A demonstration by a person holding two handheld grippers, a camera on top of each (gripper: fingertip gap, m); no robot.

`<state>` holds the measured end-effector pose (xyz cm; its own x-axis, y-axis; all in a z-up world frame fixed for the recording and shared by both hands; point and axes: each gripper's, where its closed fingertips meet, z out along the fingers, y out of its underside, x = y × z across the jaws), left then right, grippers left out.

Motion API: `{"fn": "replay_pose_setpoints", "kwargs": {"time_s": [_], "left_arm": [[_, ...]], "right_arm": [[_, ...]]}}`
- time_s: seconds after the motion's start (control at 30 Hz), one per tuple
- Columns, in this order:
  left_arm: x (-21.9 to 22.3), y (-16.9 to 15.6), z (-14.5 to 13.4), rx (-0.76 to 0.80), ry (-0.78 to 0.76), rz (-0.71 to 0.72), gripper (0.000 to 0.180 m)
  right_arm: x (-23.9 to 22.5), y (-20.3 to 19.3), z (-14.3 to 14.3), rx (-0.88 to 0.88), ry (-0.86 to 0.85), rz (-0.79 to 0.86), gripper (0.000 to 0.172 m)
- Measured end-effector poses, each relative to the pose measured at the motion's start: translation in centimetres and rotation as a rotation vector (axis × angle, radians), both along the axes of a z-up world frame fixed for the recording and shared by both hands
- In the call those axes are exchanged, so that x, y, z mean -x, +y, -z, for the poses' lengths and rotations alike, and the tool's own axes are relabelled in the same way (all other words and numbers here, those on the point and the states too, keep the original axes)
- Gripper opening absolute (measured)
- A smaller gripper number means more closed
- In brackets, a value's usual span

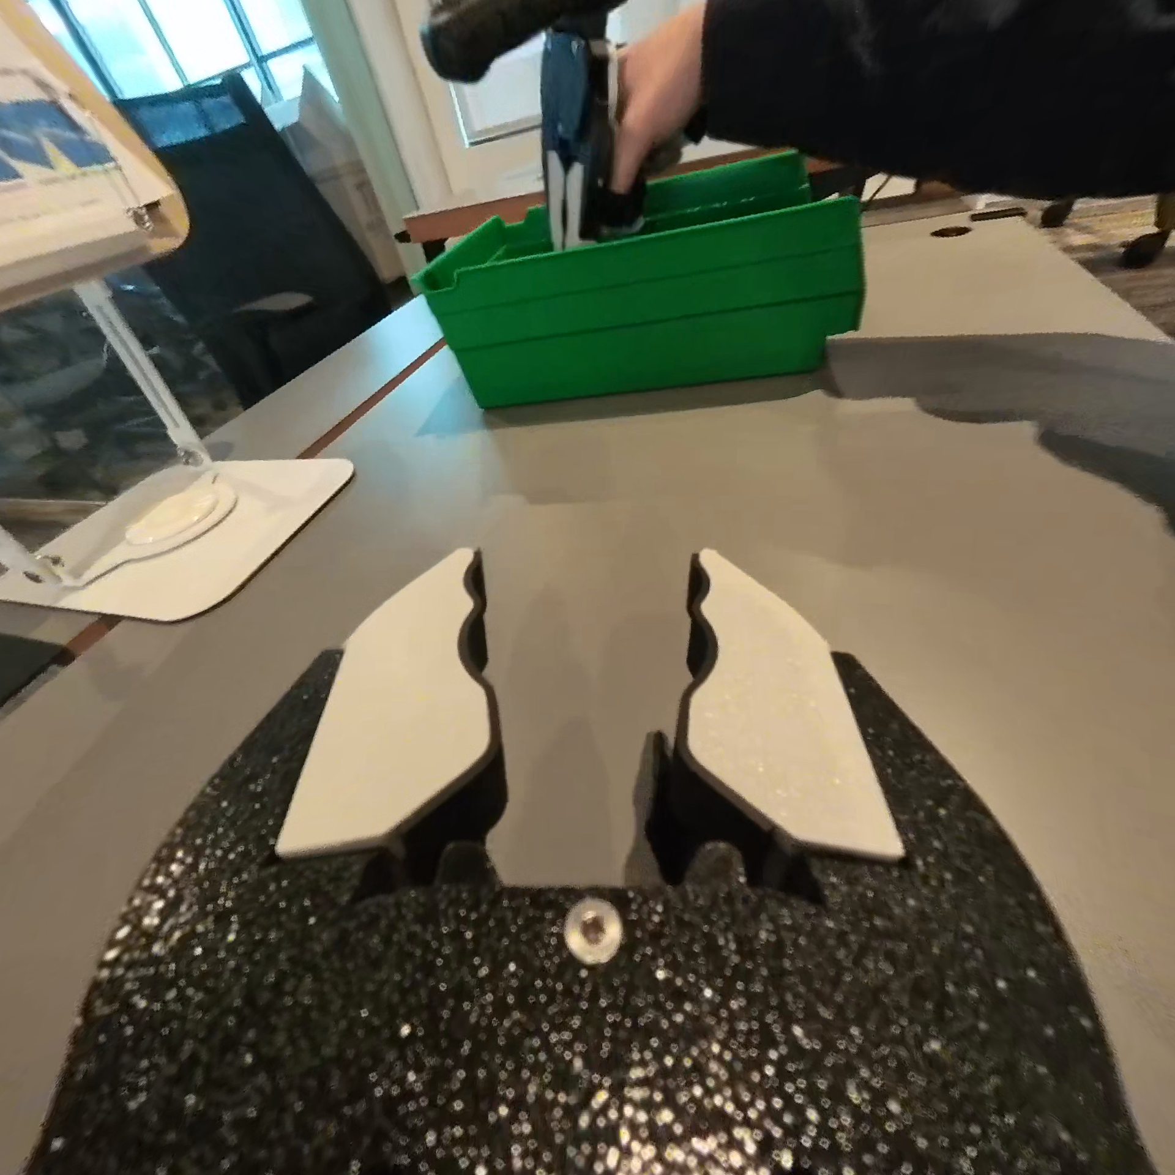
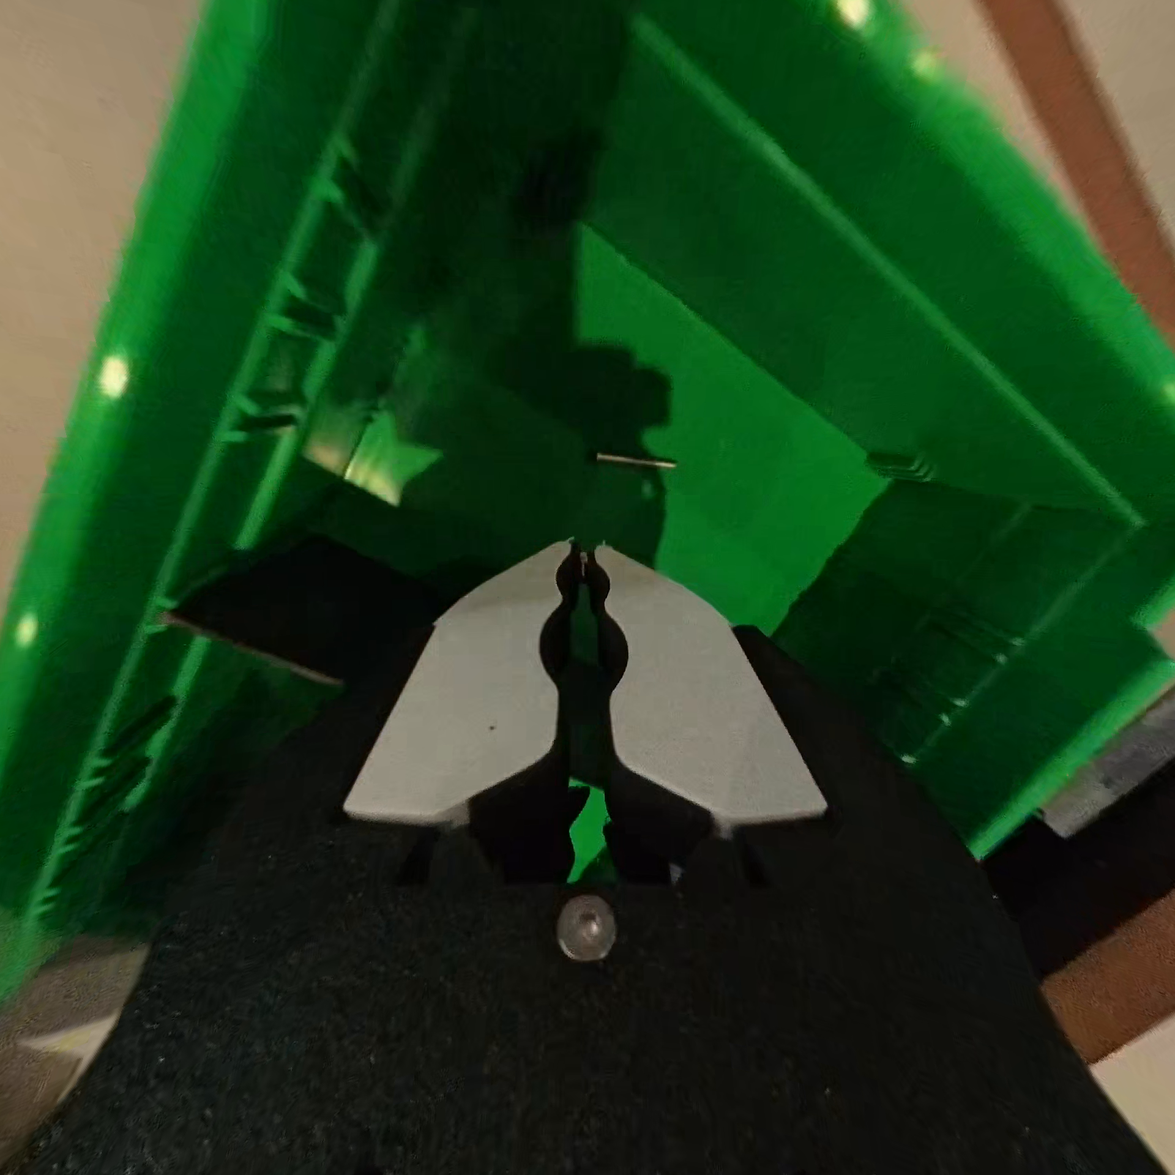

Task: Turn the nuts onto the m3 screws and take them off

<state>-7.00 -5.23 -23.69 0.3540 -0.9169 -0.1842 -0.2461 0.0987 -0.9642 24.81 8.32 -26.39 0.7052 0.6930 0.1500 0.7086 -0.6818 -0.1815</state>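
Note:
My left gripper (image 1: 585,559) is open and empty, low over the grey table (image 1: 699,508). Ahead of it stands a green bin (image 1: 636,305). In the left wrist view a hand holds my right gripper (image 1: 575,210), which points down into that bin. In the right wrist view my right gripper (image 2: 584,553) is shut inside the green bin (image 2: 763,445), with a thin pale metal sliver, seemingly a screw (image 2: 582,561), pinched between its tips. Another thin metal screw (image 2: 636,461) lies on the bin floor just beyond the tips.
A white stand base (image 1: 191,528) sits on the table at the left, near the table's edge. A dark chair (image 1: 254,222) stands beyond that edge. The bin has ribbed walls and dividers (image 2: 286,318) close around my right gripper. The left gripper's tips are roughly 35 cm from the right gripper's.

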Motion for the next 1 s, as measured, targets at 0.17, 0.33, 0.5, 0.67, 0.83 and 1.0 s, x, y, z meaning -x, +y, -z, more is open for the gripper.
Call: {"fn": "replay_pose_setpoints", "kwargs": {"time_s": [0.17, 0.33, 0.5, 0.67, 0.83, 1.0], "left_arm": [[0.0, 0.0, 0.6, 0.030, 0.036, -0.002, 0.055], [-0.1, 0.0, 0.9, 0.034, 0.057, -0.004, 0.050], [-0.2, 0.0, 0.9, 0.033, 0.059, -0.002, 0.048], [0.0, 0.1, 0.7, 0.042, 0.040, -0.007, 0.045], [0.2, 0.3, 0.3, 0.047, 0.004, -0.018, 0.041], [0.8, 0.7, -0.3, 0.054, -0.045, -0.044, 0.041]], "right_arm": [[-0.4, -0.1, 1.2, 0.080, -0.059, -0.044, 0.002], [-0.9, -0.3, 1.4, 0.114, -0.126, -0.054, 0.005], [-0.1, 0.3, -0.4, 0.014, -0.078, -0.074, 0.013], [5.0, -1.2, -7.6, -0.289, 0.021, -0.146, 0.016], [16.6, -7.4, -12.4, -0.541, 0.379, -0.306, 0.018], [24.0, -8.9, -10.3, -0.699, 0.656, -0.312, 0.021]]}}
